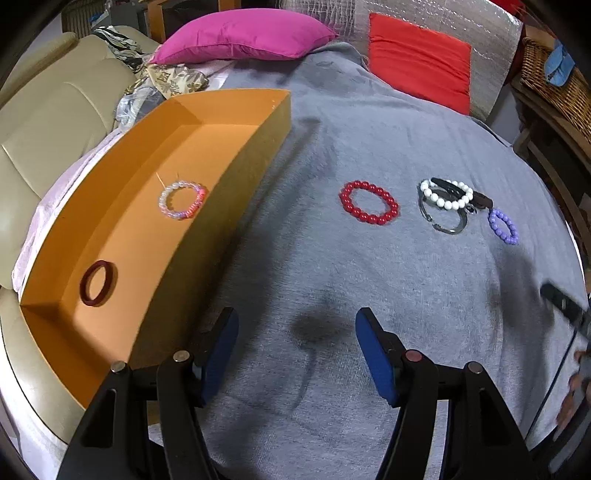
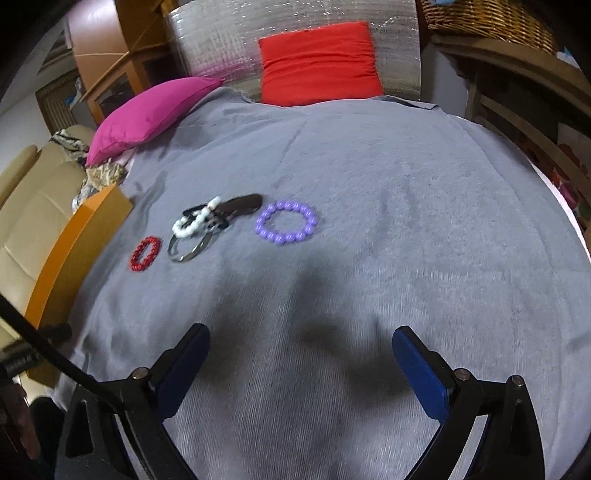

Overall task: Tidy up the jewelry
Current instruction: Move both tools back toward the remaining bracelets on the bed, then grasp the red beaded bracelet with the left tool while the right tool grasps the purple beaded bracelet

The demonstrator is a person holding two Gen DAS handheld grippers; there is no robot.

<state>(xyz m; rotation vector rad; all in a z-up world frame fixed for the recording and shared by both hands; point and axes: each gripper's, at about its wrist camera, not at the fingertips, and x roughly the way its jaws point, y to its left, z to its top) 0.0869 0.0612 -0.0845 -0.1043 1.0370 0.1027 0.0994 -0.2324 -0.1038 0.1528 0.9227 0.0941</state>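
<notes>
An orange box (image 1: 255,144) lies open at the left on a grey cloth (image 1: 332,280). Inside it are a pale pink-and-white bead bracelet (image 1: 181,200) and a dark red bangle (image 1: 98,283). On the cloth lie a red bead bracelet (image 1: 369,202) (image 2: 146,253), a white bead bracelet (image 1: 447,194) (image 2: 195,221) over a silver bangle (image 1: 445,221) (image 2: 190,247) and a dark strap (image 2: 240,205), and a purple bead bracelet (image 1: 503,226) (image 2: 286,222). My left gripper (image 1: 297,332) is open and empty, near the box's side. My right gripper (image 2: 301,350) is open and empty, well short of the purple bracelet.
A pink cushion (image 1: 243,37) and a red cushion (image 1: 421,59) lie at the far end of the cloth. A beige sofa (image 1: 44,122) is at the left, a wicker basket (image 2: 491,16) and wooden shelves at the right.
</notes>
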